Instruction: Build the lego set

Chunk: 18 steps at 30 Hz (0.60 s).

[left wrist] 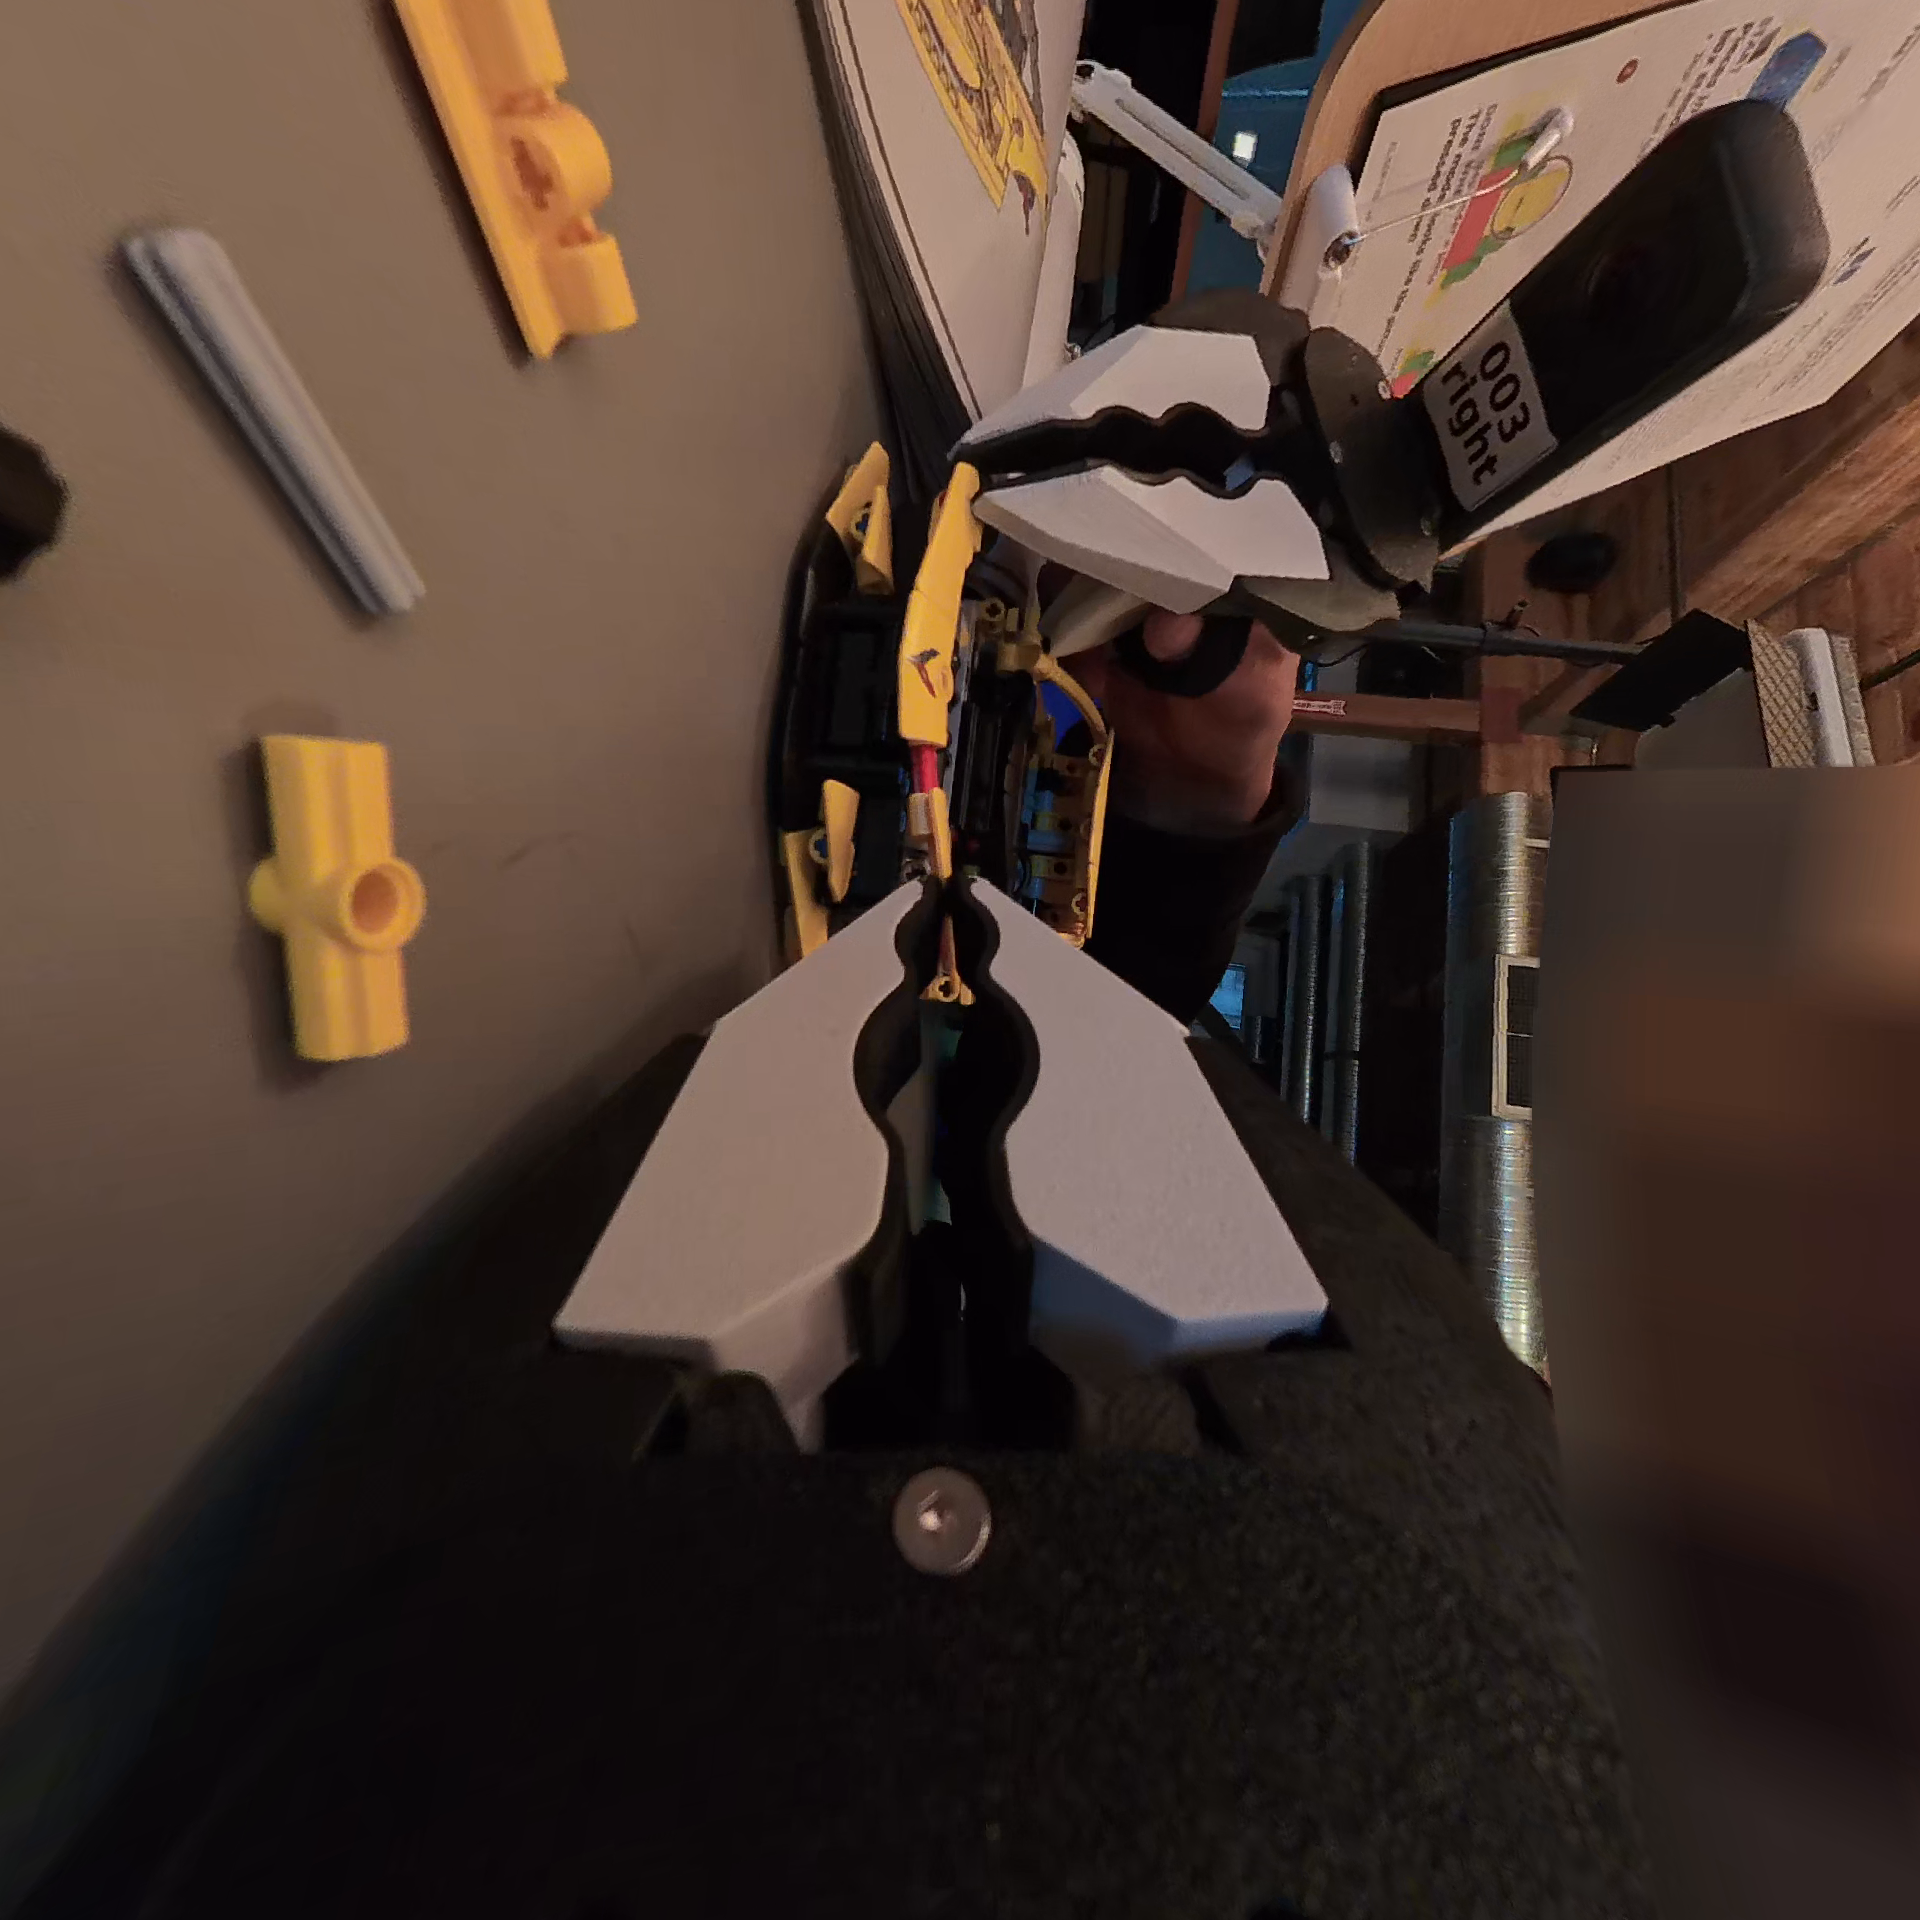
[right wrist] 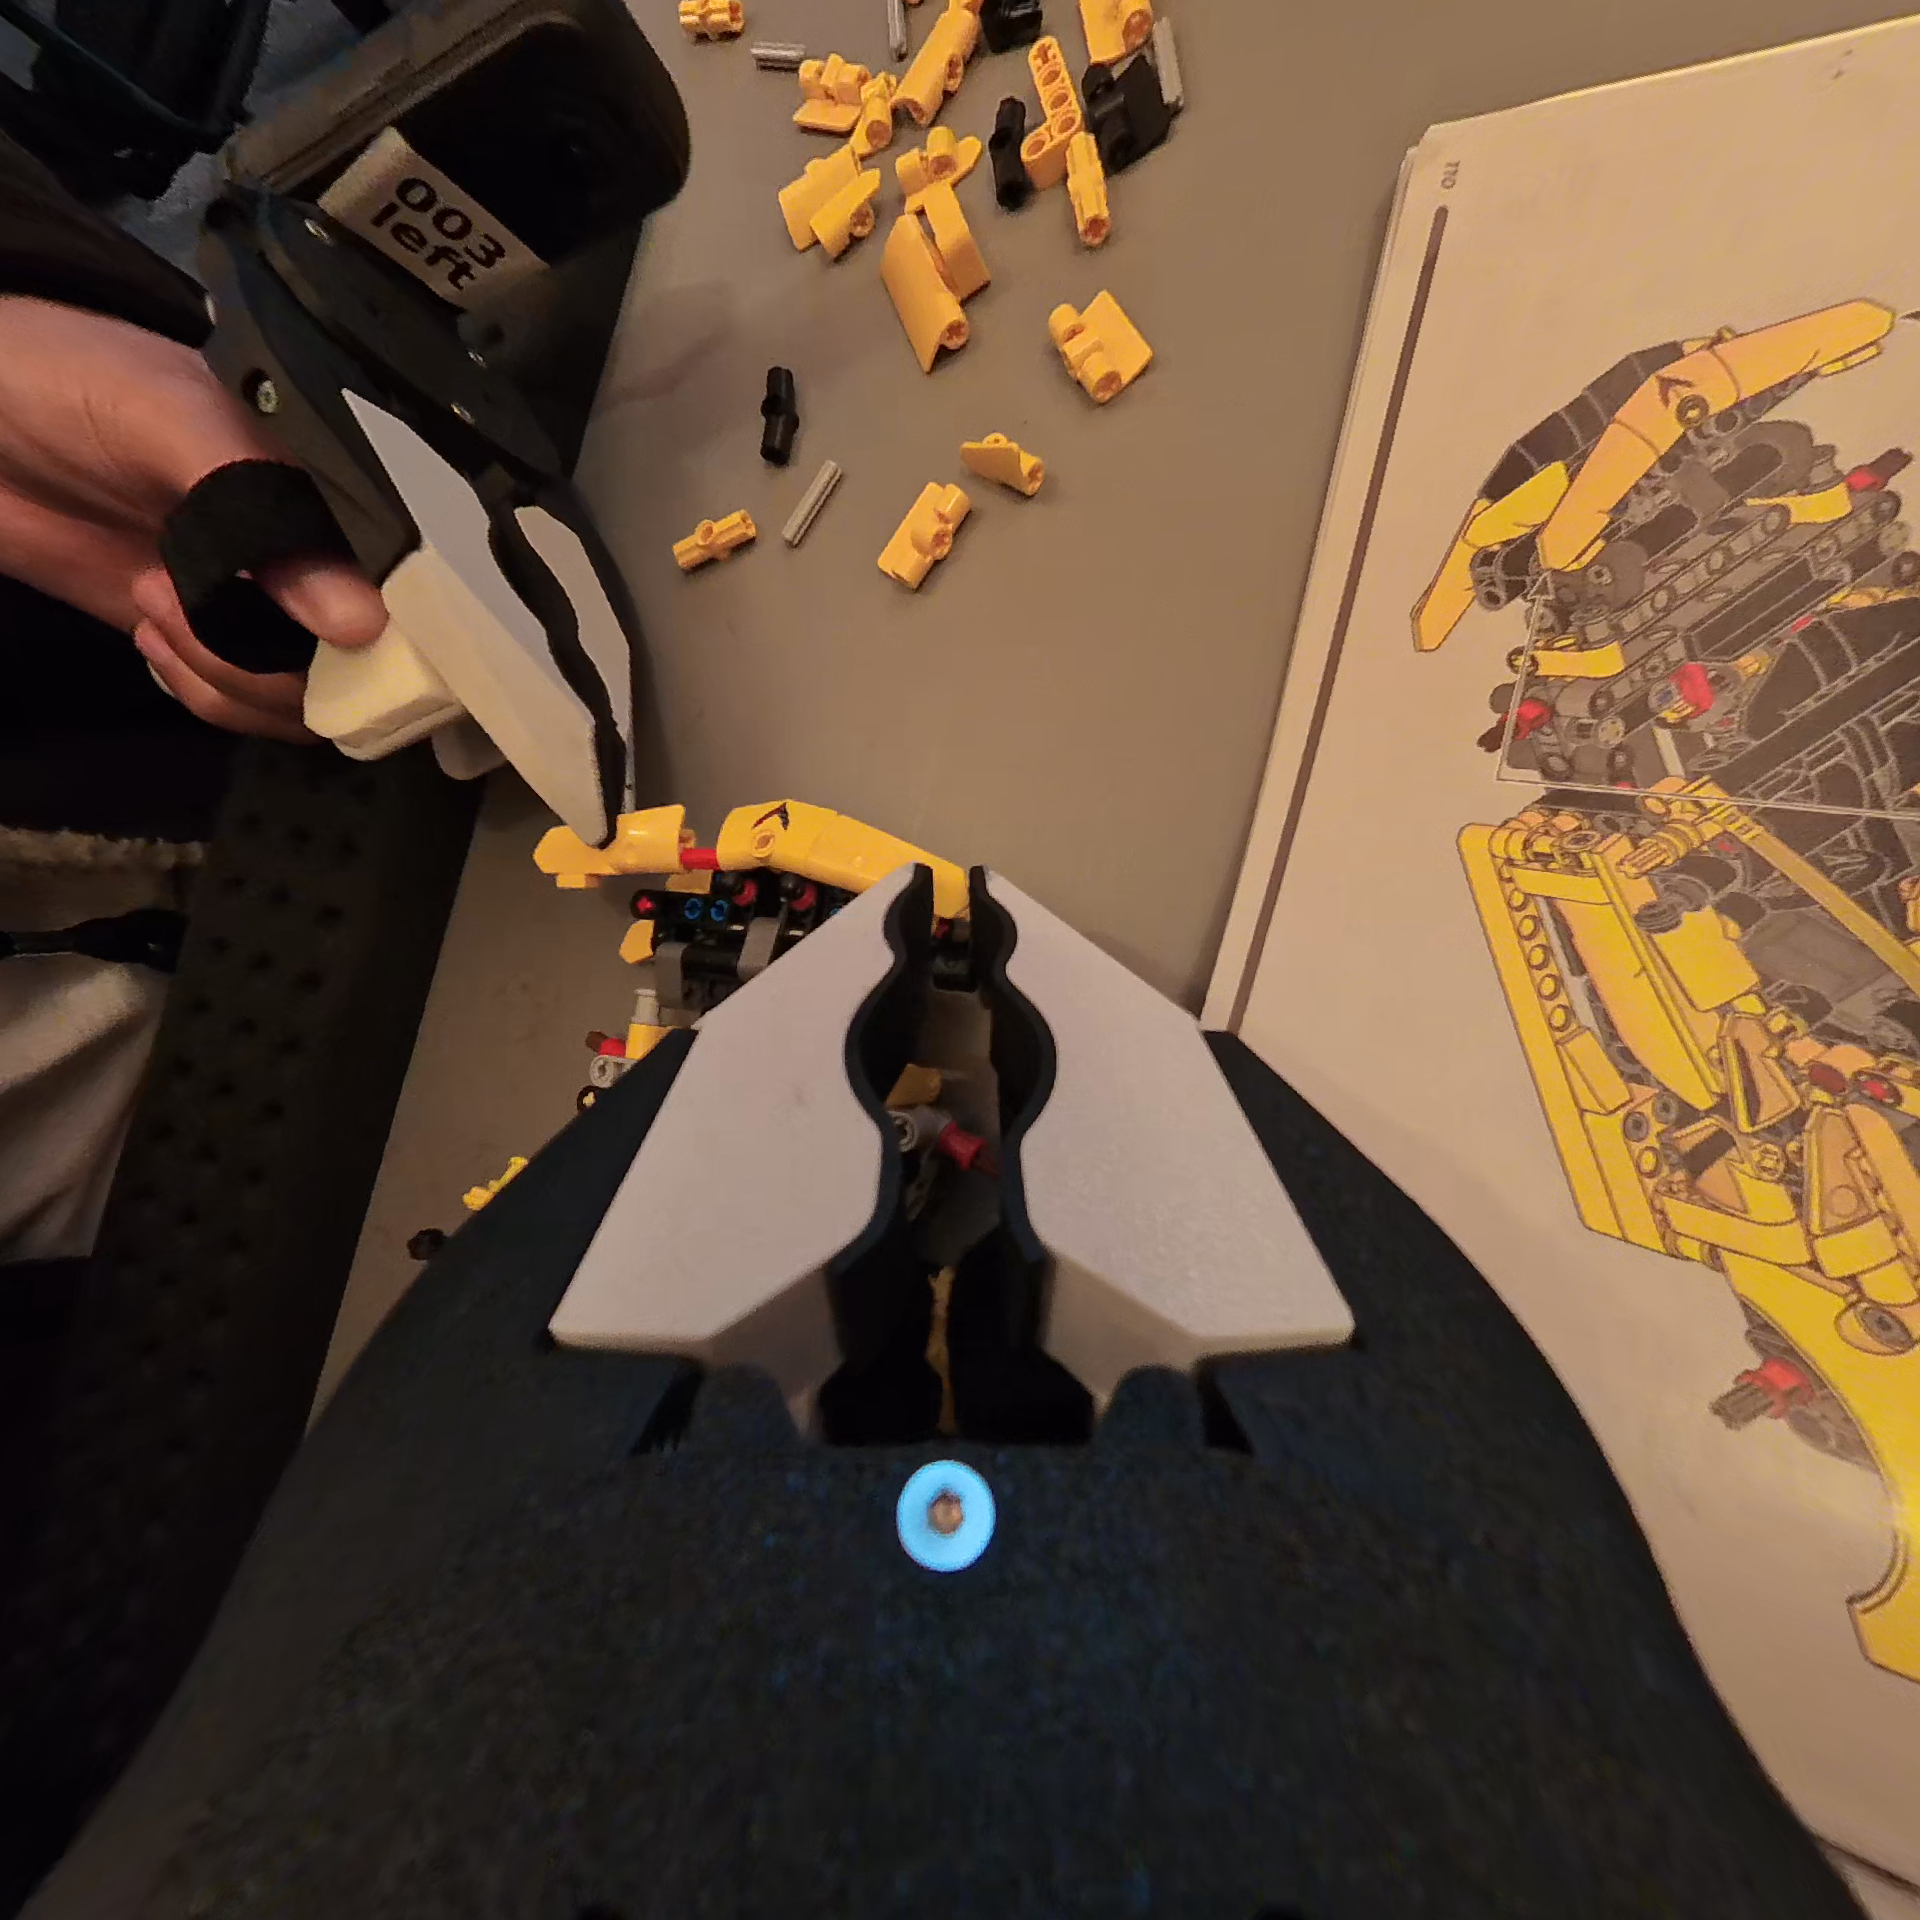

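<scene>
We saw the grey table (right wrist: 1039,675) carrying everything, with the open instruction booklet (right wrist: 1558,727) lying along its right side in the right wrist view, its far edge cut off by the frame. Next in size was the partly built yellow and black lego model (right wrist: 790,862), resting on the table near the booklet's corner, much of it hidden behind our own grippers.

The left gripper (left wrist: 943,896) was clenched on the model's long yellow strip: in its own view the jaws met almost fully around a thin yellow and red end piece, and in the right wrist view its tips (right wrist: 608,821) pinched the strip's end. The right gripper (right wrist: 948,883) was closed nearly as far on the other end of the same strip; from the left wrist view its tips (left wrist: 977,473) gripped the yellow end. How deep either grip reached we could not tell.

Loose yellow and black pieces (right wrist: 935,208) lay scattered farther back on the table. Closer to the left gripper sat a yellow cross-shaped connector (left wrist: 332,899) and a grey axle (left wrist: 270,416), both blurred.
</scene>
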Each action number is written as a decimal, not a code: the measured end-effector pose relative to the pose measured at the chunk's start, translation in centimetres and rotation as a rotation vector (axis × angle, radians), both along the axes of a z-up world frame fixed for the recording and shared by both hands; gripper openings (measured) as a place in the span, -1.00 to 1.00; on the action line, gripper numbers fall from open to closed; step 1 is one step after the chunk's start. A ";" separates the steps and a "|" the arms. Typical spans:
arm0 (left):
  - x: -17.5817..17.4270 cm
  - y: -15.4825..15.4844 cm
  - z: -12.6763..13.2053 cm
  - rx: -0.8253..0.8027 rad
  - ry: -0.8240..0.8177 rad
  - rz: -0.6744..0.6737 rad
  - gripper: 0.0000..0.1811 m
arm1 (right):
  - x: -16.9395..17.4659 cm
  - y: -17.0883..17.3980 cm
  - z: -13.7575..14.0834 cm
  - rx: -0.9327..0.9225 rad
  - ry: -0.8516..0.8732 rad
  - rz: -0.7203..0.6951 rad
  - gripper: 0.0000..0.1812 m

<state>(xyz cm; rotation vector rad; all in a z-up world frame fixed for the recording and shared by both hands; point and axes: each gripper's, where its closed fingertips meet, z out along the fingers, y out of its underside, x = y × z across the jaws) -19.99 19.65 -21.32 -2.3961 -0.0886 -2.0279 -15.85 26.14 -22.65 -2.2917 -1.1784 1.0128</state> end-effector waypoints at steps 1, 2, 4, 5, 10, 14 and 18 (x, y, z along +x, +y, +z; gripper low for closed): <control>0.0 0.0 0.0 0.002 0.000 0.002 -0.98 | 0.0 0.0 0.0 0.000 0.004 0.001 -0.94; 0.0 0.1 0.0 -0.001 0.000 0.008 -0.98 | 0.0 0.0 0.0 0.000 0.006 0.001 -0.94; 0.0 0.1 0.0 -0.011 -0.005 0.020 -0.98 | 0.0 0.0 0.0 0.000 0.010 0.001 -0.94; 0.0 0.1 0.0 -0.026 -0.012 0.032 -0.98 | 0.0 0.0 0.0 0.001 0.011 0.001 -0.94; 0.1 0.3 0.3 -0.091 -0.058 0.101 -0.98 | 0.1 0.1 0.0 0.004 0.010 -0.002 -0.94; -0.1 0.7 0.3 -0.093 -0.061 0.145 -0.98 | 0.2 0.2 0.0 0.002 0.016 -0.006 -0.94; 0.0 0.7 0.1 -0.103 -0.056 0.169 -0.98 | 0.3 0.3 0.0 0.003 0.018 -0.012 -0.94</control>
